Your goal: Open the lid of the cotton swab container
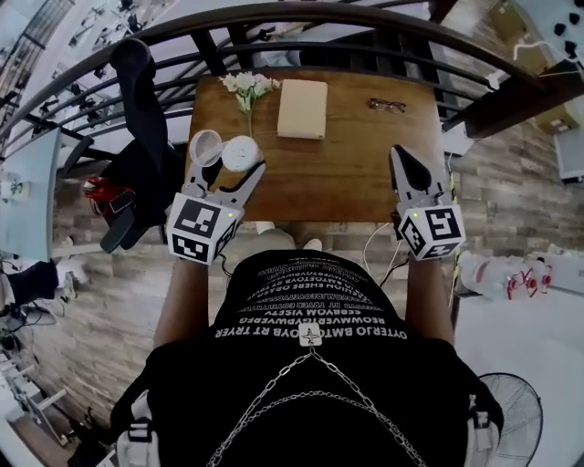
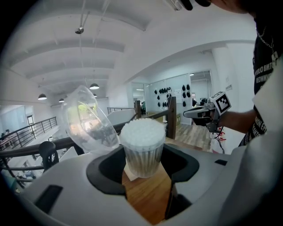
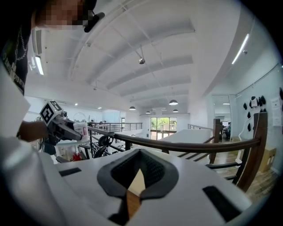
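The cotton swab container is a small clear cup packed with white swabs, held just above the wooden table's left front. Its clear domed lid is flipped back and hangs open at the cup's left side. My left gripper has its jaws set wide, one on each side of the cup, gripping it. My right gripper is over the table's right front edge. It is shut with nothing between its fingers. The left gripper and the cup show far off in the right gripper view.
At the table's far side lie a small bunch of white flowers, a tan rectangular block and a pair of glasses. A dark curved railing runs behind the table. A black garment hangs at the left.
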Demonstrator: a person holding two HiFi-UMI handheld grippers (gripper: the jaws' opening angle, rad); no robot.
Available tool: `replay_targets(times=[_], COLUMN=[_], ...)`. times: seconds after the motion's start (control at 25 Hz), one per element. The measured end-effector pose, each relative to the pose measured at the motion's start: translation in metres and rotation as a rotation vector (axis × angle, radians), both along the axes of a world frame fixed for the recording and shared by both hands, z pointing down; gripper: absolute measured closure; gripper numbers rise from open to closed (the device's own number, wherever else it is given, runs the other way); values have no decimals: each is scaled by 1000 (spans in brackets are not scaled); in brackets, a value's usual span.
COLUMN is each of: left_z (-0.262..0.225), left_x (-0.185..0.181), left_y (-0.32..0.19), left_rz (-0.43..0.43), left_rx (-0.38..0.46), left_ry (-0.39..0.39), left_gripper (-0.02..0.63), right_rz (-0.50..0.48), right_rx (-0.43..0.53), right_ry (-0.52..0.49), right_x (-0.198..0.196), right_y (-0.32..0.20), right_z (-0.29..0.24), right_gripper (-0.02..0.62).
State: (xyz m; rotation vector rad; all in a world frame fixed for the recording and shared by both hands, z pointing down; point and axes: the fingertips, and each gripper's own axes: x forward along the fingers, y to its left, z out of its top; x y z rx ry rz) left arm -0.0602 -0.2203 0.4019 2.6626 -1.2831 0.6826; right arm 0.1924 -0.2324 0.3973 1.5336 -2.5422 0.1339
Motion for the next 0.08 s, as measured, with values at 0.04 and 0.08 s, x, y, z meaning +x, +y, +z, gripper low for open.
replay_targets(times=[0.04, 0.08], left_z=[0, -1], left_x=[1, 3], left_y=[0, 0], left_rz=[-2, -5], left_rx=[2, 5], left_ry=[-1, -2], left_gripper=[342, 342], right_rz=[-7, -14], right_rx=[1, 2], right_ry=[-2, -3], right_x=[-1, -2], right_y=[-1, -2], right_z=[0, 0], right_gripper=[581, 580])
